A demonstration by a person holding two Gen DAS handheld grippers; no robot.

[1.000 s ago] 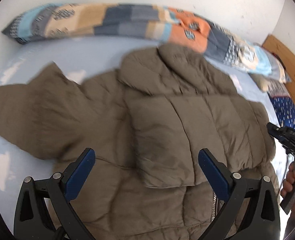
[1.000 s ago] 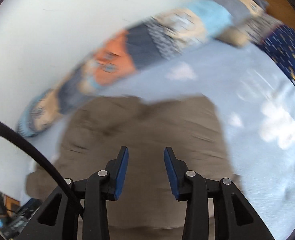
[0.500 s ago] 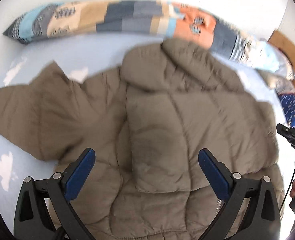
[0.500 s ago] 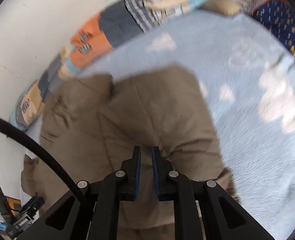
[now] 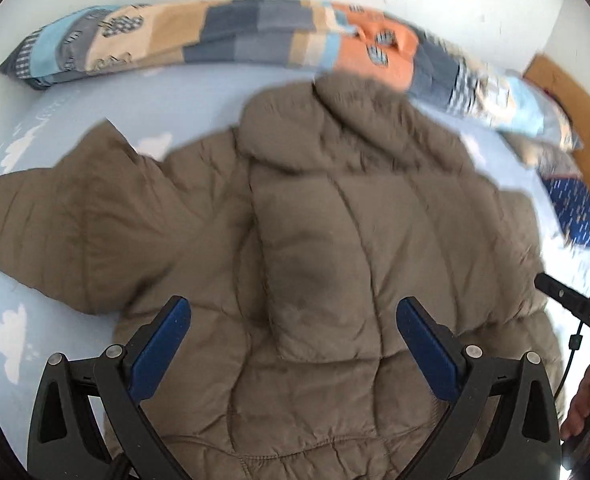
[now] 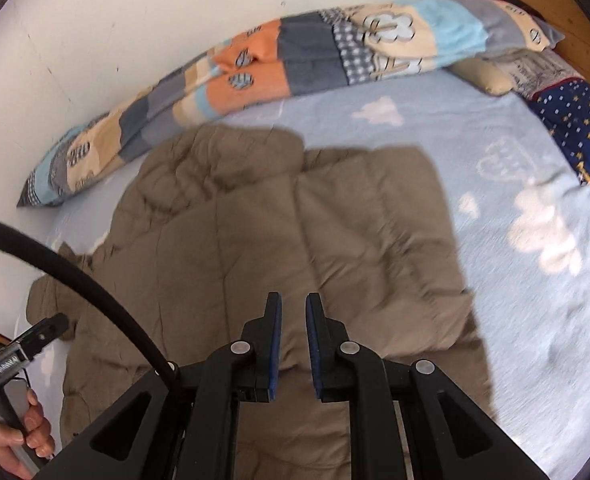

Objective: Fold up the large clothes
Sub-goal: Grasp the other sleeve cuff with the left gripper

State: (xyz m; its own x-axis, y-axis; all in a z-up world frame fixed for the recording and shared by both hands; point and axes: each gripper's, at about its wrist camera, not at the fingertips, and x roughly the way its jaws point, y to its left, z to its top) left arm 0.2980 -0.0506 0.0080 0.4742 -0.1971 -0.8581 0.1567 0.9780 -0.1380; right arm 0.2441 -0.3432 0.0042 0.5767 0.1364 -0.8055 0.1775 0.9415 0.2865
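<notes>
A brown puffer jacket [image 5: 335,240] lies front up on a light blue bed sheet [image 5: 95,112], hood toward the wall. One sleeve is folded across its chest, and the other sleeve [image 5: 67,220] stretches out flat to the left. My left gripper [image 5: 293,308] hovers over the jacket's lower half, open wide with nothing between its blue pads. In the right wrist view the jacket [image 6: 295,240] fills the middle. My right gripper [image 6: 293,300] hangs above it, shut to a thin slit with no fabric in it.
A long patchwork bolster [image 5: 255,36] runs along the white wall behind the hood. A navy star-print pillow [image 6: 575,128] and a wooden headboard [image 6: 555,8] are at the far right. A black cable [image 6: 75,280] arcs across the right view.
The right gripper's jaws went from partly open to shut, and it swung and rolled over the jacket. The left gripper has stayed open in much the same place.
</notes>
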